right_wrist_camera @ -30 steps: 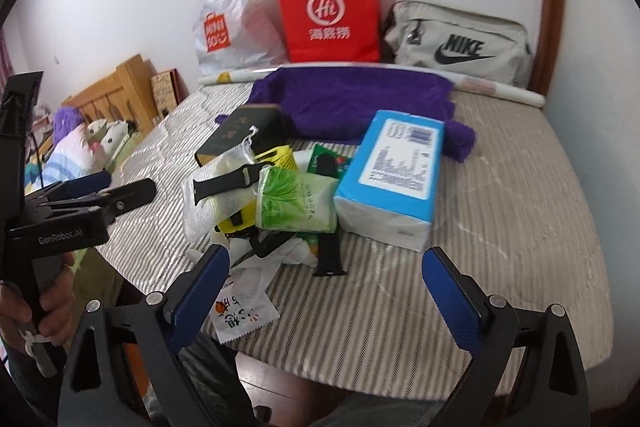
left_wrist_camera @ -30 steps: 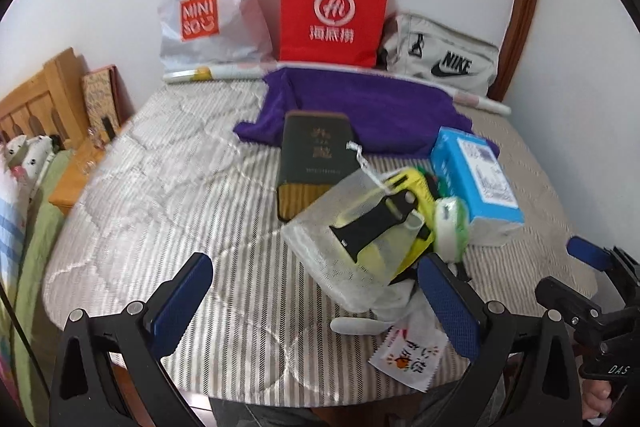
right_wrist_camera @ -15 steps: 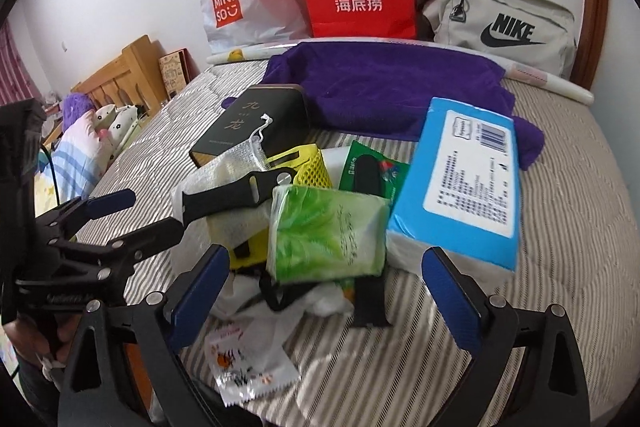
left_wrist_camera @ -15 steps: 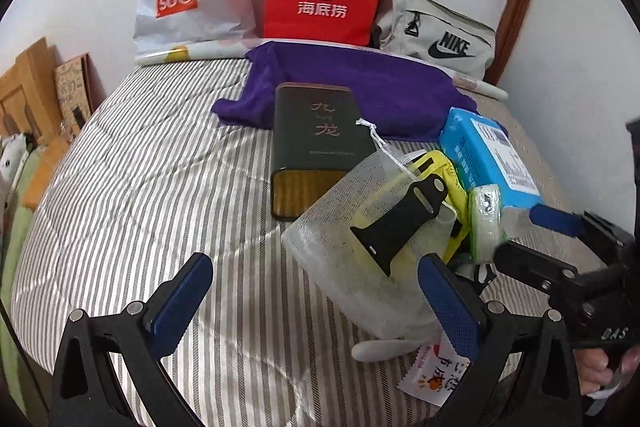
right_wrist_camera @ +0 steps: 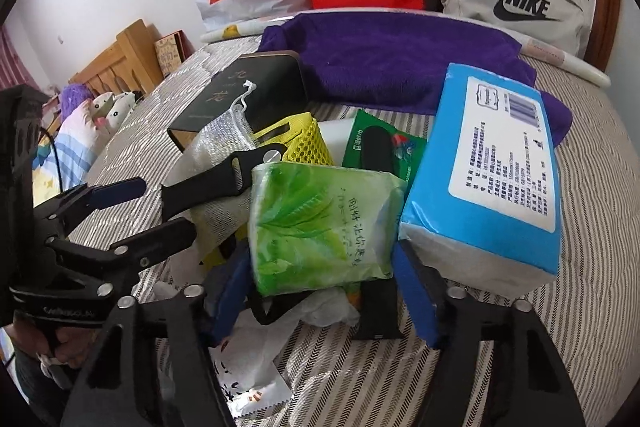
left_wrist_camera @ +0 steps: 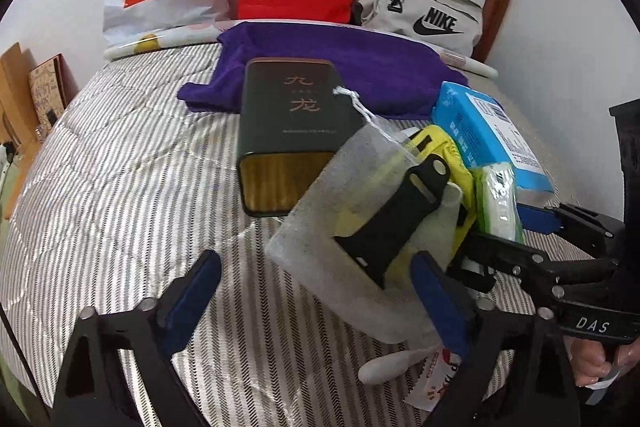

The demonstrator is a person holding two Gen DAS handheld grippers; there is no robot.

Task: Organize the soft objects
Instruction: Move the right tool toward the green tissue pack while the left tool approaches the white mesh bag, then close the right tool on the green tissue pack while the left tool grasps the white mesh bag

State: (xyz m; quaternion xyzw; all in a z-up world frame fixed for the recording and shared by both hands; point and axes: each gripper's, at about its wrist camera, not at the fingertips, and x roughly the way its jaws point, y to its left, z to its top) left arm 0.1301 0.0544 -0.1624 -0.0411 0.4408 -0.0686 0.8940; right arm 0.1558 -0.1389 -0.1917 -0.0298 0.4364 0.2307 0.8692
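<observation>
Two grippers over pile | right gripper (right_wrist_camera: 320, 291) jaws just closing around green tissue pack (right_wrist_camera: 320, 223), contact unclear | left gripper (left_wrist_camera: 316, 301) spread, narrowing beside mesh pouch (left_wrist_camera: 360, 223) | beyond: blue tissue box (right_wrist_camera: 492, 167), purple towel (right_wrist_camera: 392, 63) on striped bed (left_wrist_camera: 120, 187)

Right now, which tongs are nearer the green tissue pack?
Right. The right tongs straddle the green tissue pack, their jaws just closing around it. The left tongs sit farther off, at the mesh pouch.
</observation>
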